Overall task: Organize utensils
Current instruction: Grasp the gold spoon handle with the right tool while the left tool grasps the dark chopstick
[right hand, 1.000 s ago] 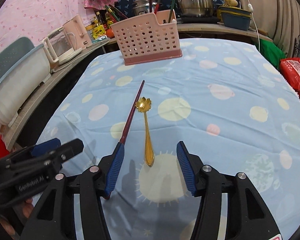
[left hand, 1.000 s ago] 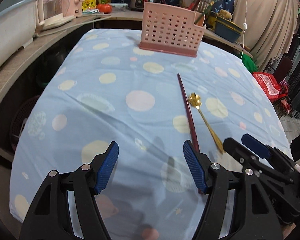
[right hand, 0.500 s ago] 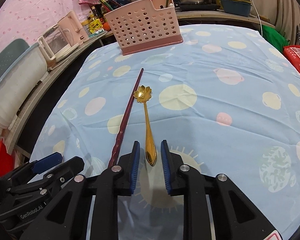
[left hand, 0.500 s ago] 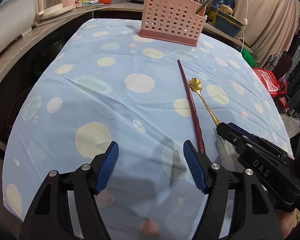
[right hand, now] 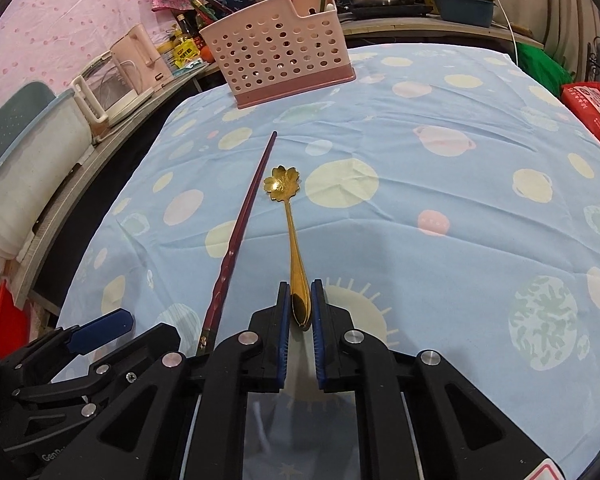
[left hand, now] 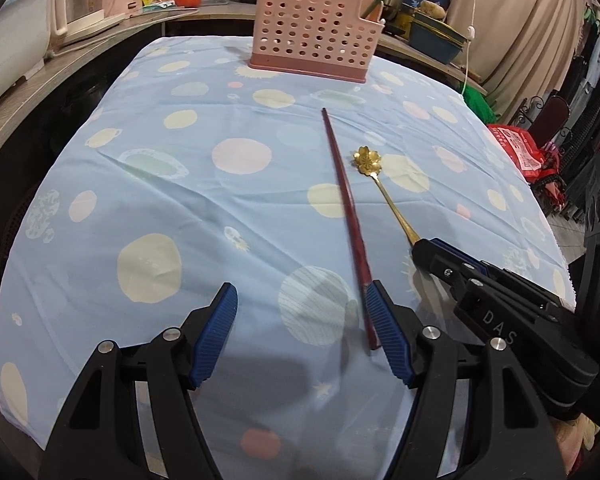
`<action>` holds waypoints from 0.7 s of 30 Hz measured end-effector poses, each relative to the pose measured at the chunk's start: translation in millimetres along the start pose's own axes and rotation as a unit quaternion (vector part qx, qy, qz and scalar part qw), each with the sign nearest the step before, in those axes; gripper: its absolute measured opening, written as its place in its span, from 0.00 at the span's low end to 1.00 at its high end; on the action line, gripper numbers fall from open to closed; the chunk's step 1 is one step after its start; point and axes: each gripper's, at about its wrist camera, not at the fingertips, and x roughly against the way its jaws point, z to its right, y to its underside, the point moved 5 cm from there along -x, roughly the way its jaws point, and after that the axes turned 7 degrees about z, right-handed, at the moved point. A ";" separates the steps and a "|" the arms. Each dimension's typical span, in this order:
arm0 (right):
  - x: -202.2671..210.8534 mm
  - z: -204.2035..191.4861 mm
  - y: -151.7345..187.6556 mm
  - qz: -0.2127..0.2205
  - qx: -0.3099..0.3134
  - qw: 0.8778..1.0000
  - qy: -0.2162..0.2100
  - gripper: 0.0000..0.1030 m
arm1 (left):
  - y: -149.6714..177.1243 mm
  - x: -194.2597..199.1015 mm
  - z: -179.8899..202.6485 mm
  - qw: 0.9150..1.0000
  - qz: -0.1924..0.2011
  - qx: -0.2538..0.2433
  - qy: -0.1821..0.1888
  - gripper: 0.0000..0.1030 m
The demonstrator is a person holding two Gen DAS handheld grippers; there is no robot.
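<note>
My right tongs (right hand: 300, 304) pinch the handle end of a slim gold metal spoon with a flower-shaped bowl (right hand: 292, 236), which lies flat on the counter's pale blue cloth printed with pastel circles (right hand: 440, 168). My left tongs (left hand: 302, 336) gape wide, their right pad (left hand: 384, 328) just beside the near end of a long dark red chopstick (left hand: 346, 208) lying alongside the spoon. At the far edge of the cloth stands a pink perforated plastic utensil basket (right hand: 278, 56), well apart from both; some utensils already stand in its rear compartment.
</note>
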 end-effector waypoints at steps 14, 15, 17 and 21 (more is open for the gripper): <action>20.7 19.5 10.9 0.001 -0.015 1.000 0.013 0.09 | 9.5 -10.1 23.0 0.999 -0.002 -0.034 0.009 0.44; 21.5 19.1 11.9 0.001 -0.013 1.000 0.014 0.09 | 9.3 -9.8 22.0 0.999 -0.002 -0.032 0.008 0.38; 22.2 18.2 13.2 0.001 -0.008 1.000 0.015 0.09 | 9.1 -9.6 21.0 0.999 -0.003 -0.031 0.013 0.27; 23.4 19.5 15.1 0.003 -0.012 1.000 0.013 0.10 | 10.6 -9.8 20.6 0.999 -0.005 -0.032 0.021 0.10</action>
